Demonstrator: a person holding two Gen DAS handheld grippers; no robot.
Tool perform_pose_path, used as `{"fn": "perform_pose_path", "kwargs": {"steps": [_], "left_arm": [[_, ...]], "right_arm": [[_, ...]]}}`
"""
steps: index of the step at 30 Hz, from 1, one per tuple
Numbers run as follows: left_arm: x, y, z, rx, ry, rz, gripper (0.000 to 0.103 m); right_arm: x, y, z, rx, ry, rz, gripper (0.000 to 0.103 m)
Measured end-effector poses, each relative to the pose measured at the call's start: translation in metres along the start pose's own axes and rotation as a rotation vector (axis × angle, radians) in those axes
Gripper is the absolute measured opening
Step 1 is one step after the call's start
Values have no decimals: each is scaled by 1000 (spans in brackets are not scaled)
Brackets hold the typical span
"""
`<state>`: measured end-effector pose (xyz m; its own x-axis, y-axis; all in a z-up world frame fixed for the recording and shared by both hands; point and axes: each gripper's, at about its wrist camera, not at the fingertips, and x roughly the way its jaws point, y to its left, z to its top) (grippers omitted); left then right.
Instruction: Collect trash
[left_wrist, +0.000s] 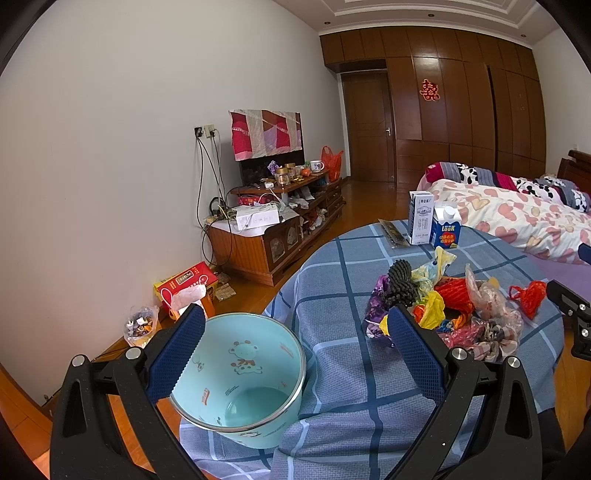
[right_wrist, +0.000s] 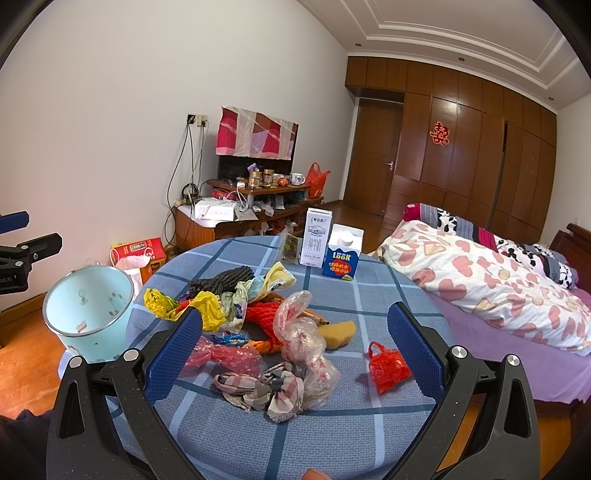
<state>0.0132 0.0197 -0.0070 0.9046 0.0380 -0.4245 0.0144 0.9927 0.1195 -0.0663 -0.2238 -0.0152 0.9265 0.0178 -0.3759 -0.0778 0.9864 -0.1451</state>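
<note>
On the round table (right_wrist: 332, 435) with its blue checked cloth lies one heap of trash (right_wrist: 258, 332), and I count two cartons standing upright at the far edge: a tall white milk carton (right_wrist: 316, 236) and, touching its right side, a shorter blue carton (right_wrist: 341, 256). Beside them a flat dark packet (left_wrist: 394, 233) lies near the rim. Apart from the heap, to its right, sits one small red bag (right_wrist: 388, 366) by itself. The heap holds a black ridged piece (left_wrist: 399, 284), yellow wrappers, orange netting, a clear crumpled bag (right_wrist: 303, 332) and a checked rag (right_wrist: 269, 391) (the smaller scraps underneath are too tangled to count). One bin (left_wrist: 243, 376), pale blue with cartoon animals, stands at the table's left edge; its inside looks empty as far as the bottom shows. The left gripper (left_wrist: 295, 350) has its jaws wide apart, holding nothing; its left finger overlaps the bin's rim in the picture, though whether it touches I cannot tell. The right gripper (right_wrist: 295, 350) is likewise spread wide, grasping nothing, its fingers either side of the heap's near end.
</note>
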Motion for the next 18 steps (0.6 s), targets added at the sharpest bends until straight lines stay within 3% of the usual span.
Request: {"fn": "perform_pose_path", "kwargs": {"steps": [18], "left_arm": [[22, -18, -14, 35, 71, -9, 97]], "right_arm": [[17, -20, -19, 19, 50, -53, 98]]}}
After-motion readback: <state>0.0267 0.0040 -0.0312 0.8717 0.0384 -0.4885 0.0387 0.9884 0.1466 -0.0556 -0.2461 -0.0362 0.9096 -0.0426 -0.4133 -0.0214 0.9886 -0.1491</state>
